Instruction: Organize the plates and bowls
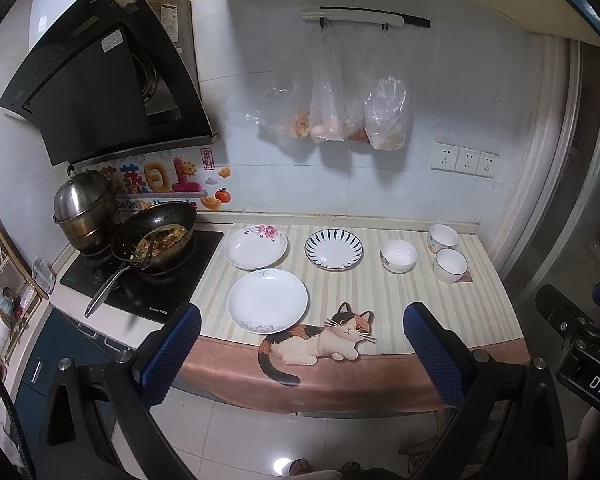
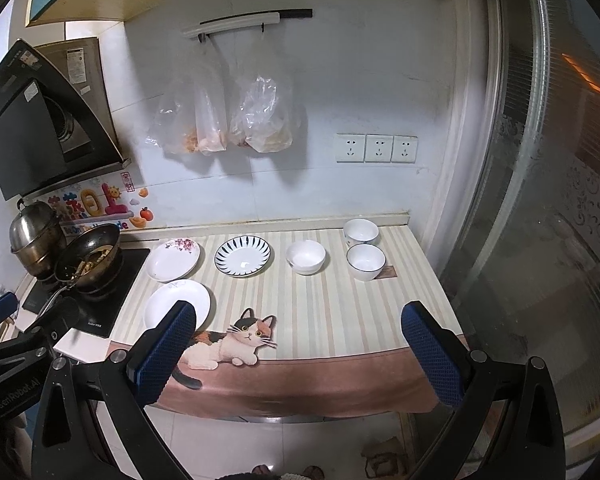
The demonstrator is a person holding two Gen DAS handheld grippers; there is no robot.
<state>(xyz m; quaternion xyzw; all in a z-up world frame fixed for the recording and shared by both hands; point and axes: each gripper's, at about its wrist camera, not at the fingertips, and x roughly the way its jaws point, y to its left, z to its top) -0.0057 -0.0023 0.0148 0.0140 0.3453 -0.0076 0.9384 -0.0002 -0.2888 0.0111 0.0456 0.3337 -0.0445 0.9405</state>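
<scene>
Both tools back off counter edge, nothing held: left gripper [image 1: 302, 356] spread wide, right gripper [image 2: 298, 354] likewise. Three plates left on striped mat [image 1: 380, 300]: plain plate [image 1: 267, 301] nearest, floral plate [image 1: 256, 246] and blue-rimmed plate [image 1: 333, 249] behind. Three bowls right: white bowl [image 1: 398, 255], two cups [image 1: 447, 251] (touching, seemingly). Best start: pinch plain plate rim, stack onto another. Watch wok [image 1: 156, 238] on hob, left.
</scene>
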